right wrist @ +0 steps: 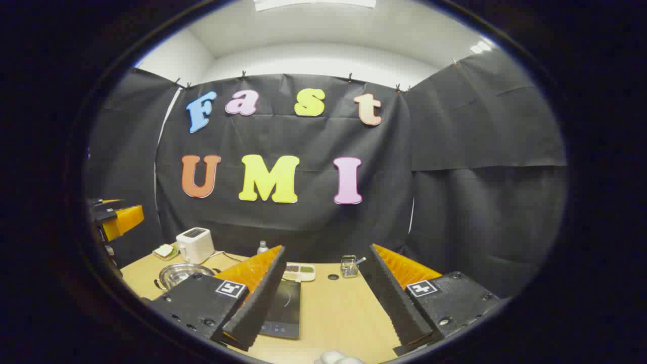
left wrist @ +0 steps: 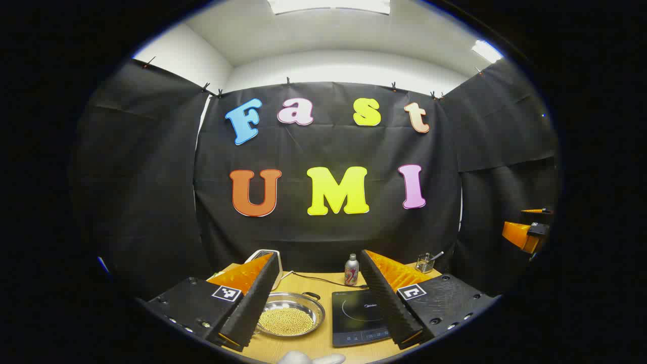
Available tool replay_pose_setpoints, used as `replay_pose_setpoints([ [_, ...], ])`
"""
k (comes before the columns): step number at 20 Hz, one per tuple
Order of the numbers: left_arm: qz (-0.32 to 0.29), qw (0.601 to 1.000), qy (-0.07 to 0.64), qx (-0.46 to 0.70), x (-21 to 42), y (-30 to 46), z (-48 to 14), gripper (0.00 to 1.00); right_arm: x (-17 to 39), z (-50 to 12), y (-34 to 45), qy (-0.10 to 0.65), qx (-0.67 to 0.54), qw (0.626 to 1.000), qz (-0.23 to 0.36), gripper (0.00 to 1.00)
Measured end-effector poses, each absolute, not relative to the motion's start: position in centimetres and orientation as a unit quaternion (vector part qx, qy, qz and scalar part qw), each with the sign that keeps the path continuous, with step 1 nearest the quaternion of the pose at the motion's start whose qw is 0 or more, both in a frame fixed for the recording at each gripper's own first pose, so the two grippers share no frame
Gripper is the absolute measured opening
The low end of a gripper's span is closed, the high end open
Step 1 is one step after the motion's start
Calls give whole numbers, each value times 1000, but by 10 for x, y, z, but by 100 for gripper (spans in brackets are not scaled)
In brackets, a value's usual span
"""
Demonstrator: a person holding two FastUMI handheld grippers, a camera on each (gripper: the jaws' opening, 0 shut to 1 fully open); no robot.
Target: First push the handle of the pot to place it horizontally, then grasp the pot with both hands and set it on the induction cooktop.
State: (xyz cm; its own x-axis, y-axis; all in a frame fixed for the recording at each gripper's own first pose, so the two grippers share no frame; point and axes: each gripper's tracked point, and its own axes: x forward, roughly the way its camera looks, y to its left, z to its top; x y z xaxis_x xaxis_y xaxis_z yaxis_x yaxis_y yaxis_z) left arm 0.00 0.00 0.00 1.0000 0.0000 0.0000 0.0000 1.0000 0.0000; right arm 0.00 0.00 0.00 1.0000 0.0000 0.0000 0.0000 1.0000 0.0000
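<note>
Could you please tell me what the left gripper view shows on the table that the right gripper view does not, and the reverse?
Left gripper view: yellow beans filling the shallow steel pot and a small metal bottle.
Right gripper view: a white toaster and a white divided tray.
Both: the pot, the black induction cooktop, the wire utensil holder, the wooden table, open fingers.

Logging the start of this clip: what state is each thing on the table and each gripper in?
Pot: on the table, left of the cooktop, holding yellow grains, not gripped.
Pot handle: at the far rim, untouched.
Induction cooktop: bare on top, cord attached.
Left gripper: open, above the table.
Right gripper: open, holding nothing.
Toaster: upright, slots empty.
Bottle: upright, capped.
</note>
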Motion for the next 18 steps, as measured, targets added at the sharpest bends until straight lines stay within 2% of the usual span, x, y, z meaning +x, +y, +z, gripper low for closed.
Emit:
replay_pose_setpoints([
  [4, 3, 1000, -2, 9, -9, 5, -2, 96, -10, -3, 2, 2, 0, 1000, 0, 97],
  [5, 3, 1000, -4, 11, -11, 5, -2, 96, -12, -4, 3, 3, 2, 1000, 1, 100],
  [15, 5, 1000, -3, 20, -25, 6, 0, 96, -23, -5, 2, 1, 2, 1000, 0, 97],
  [18, 10, 1000, -4, 20, -27, 9, 3, 96, -22, -5, 2, 0, 1, 1000, 4, 100],
])
